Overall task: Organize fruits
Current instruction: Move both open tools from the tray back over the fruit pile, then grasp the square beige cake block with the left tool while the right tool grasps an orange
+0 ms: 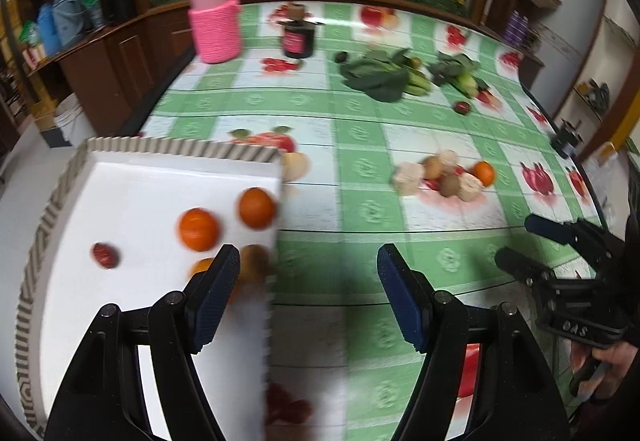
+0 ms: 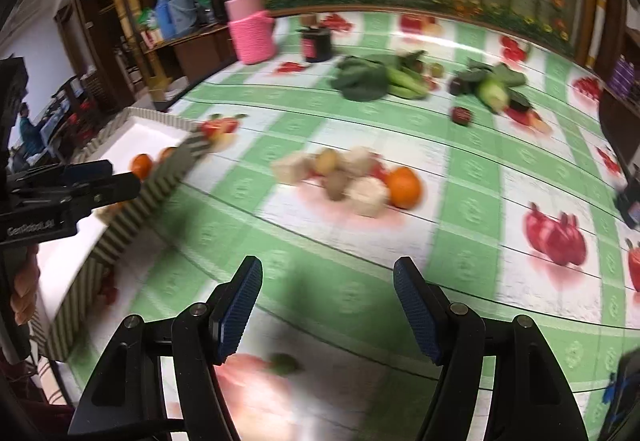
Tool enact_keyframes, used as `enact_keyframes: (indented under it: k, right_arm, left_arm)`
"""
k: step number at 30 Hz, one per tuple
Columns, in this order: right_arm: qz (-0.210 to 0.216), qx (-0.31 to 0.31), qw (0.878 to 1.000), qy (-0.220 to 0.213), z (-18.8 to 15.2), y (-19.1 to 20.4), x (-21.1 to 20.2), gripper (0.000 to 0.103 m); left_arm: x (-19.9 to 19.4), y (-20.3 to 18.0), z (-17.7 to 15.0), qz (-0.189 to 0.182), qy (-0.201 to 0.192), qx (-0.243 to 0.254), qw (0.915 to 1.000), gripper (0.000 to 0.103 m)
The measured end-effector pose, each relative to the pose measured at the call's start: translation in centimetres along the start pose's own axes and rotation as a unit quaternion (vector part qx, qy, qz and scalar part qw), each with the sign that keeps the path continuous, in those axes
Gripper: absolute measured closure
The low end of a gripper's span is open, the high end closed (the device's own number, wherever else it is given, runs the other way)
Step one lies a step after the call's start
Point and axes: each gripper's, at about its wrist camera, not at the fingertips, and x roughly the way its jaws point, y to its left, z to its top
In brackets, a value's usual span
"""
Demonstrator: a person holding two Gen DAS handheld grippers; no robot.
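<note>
A white box with striped walls (image 1: 120,177) sits at the table's left and holds several oranges (image 1: 199,229) and a small dark red fruit (image 1: 105,255). My left gripper (image 1: 308,261) is open and empty, above the box's right wall. A heap at mid-table holds an orange (image 2: 405,187), brown kiwis (image 2: 336,185) and pale beige chunks (image 2: 367,196). My right gripper (image 2: 328,277) is open and empty, short of that heap. The box also shows in the right wrist view (image 2: 168,177). A dark red fruit (image 2: 461,115) lies further back.
Leafy greens (image 1: 380,75) and a second bunch (image 1: 460,75) lie at the back. A pink-sleeved jar (image 1: 214,13) and a dark jar (image 1: 298,37) stand behind them. The right gripper shows in the left wrist view (image 1: 532,241). The tablecloth has printed fruit pictures.
</note>
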Motion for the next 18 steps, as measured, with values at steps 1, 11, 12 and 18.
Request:
enact_keyframes:
  k: [1, 11, 12, 18]
  right_arm:
    - [-0.005, 0.002, 1.0, 0.001, 0.0, -0.6, 0.0, 0.033]
    - [-0.032, 0.007, 0.999, 0.003, 1.7, -4.0, 1.8, 0.039]
    - [-0.035, 0.006, 0.999, 0.005, 2.0, -4.3, 2.2, 0.042]
    - [-0.01, 0.018, 1.0, 0.01, 3.8, -5.3, 4.0, 0.045]
  left_arm:
    - [0.3, -0.6, 0.1, -0.004, 0.002, 0.007, 1.0, 0.032]
    - [4.4, -4.5, 1.5, -0.04, 0.034, 0.056, 0.9971, 0.032]
    - [4.8, -4.8, 1.7, -0.039, 0.036, 0.06, 0.9968, 0.033]
    - [6.5, -5.5, 2.8, -0.035, 0.05, 0.076, 0.9953, 0.033]
